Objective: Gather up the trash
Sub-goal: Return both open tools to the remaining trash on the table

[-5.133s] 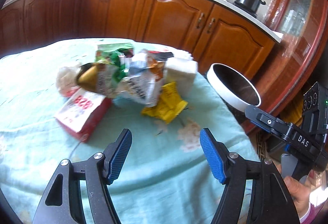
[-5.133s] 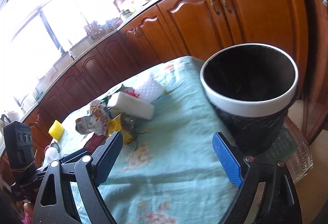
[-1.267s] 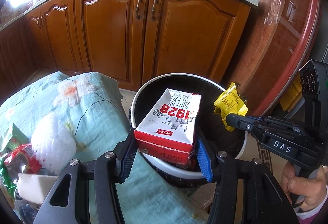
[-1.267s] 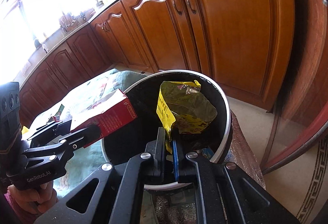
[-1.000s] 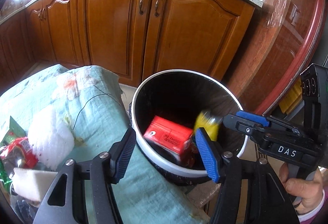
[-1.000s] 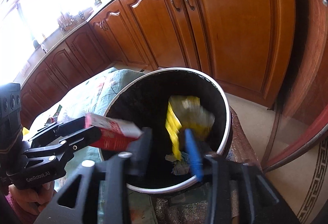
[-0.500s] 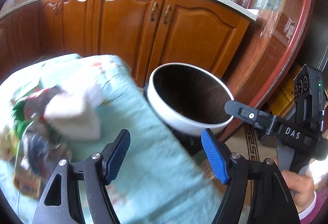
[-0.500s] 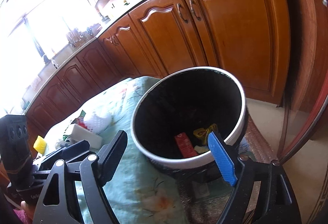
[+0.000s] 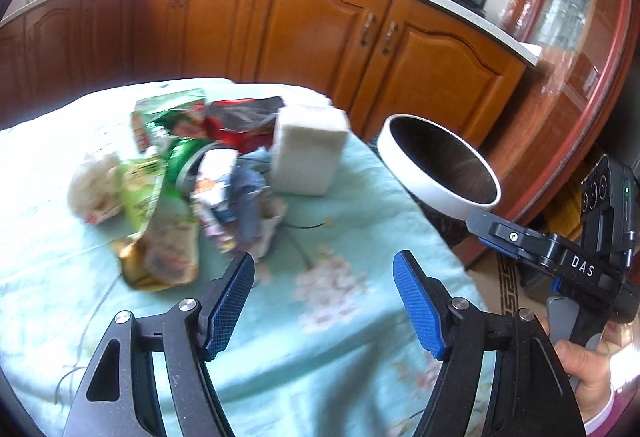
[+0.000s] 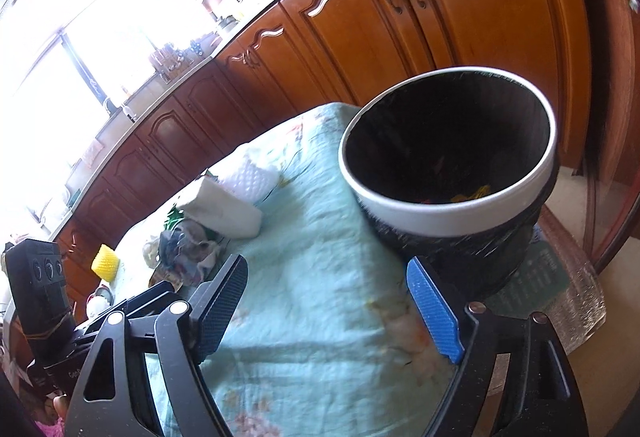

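A pile of trash point(image 9: 188, 173) lies on the table's light blue cloth point(image 9: 320, 337): green and gold snack wrappers, a crumpled white wad, a red-black bag and a white foam block point(image 9: 308, 153). My left gripper point(image 9: 324, 301) is open and empty, just short of the pile. The black bin with a white rim point(image 10: 452, 205) stands off the table's right edge; a yellow wrapper and something red lie at its bottom. My right gripper point(image 10: 328, 305) is open and empty over the table edge, below the bin. The pile also shows in the right wrist view point(image 10: 188, 249).
Wooden kitchen cabinets point(image 9: 320, 33) run behind the table, with a pan and a pot on the counter. The bin also shows in the left wrist view point(image 9: 436, 177). A yellow sponge-like thing point(image 10: 105, 257) sits at the far side of the table.
Both grippers let go of the red carton and yellow wrapper, which fell into the bin. Both then opened wide; the left swung back to the pile, the right pulled back from the bin.
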Action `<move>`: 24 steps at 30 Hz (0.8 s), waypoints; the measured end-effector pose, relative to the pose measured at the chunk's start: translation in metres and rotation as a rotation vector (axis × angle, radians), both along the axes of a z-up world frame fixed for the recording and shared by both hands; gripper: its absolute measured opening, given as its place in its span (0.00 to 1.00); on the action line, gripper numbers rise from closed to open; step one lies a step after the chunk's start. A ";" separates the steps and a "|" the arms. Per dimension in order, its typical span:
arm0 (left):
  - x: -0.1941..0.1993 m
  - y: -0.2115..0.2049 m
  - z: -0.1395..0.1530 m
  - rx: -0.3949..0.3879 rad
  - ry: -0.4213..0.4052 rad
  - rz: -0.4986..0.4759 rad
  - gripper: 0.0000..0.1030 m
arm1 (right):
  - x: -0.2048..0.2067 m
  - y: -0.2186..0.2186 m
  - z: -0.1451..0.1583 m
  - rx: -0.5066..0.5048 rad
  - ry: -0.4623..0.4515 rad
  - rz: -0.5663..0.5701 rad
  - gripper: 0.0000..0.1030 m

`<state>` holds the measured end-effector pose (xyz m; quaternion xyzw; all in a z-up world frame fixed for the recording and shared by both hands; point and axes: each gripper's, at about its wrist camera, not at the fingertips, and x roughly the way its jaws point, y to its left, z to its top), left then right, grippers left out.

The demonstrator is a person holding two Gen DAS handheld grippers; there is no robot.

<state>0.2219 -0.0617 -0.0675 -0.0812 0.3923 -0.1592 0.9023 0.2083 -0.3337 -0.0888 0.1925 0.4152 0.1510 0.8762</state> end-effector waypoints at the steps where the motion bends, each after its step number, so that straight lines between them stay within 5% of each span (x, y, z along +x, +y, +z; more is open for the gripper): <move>1: -0.006 0.006 -0.001 -0.003 0.003 0.013 0.69 | -0.001 0.005 -0.001 0.002 0.000 0.008 0.81; 14: -0.042 0.064 0.003 -0.022 0.012 0.147 0.69 | -0.014 0.064 -0.006 -0.017 0.006 0.113 0.81; 24: -0.031 0.090 0.009 0.007 0.006 0.201 0.68 | -0.007 0.095 -0.004 -0.009 0.007 0.179 0.80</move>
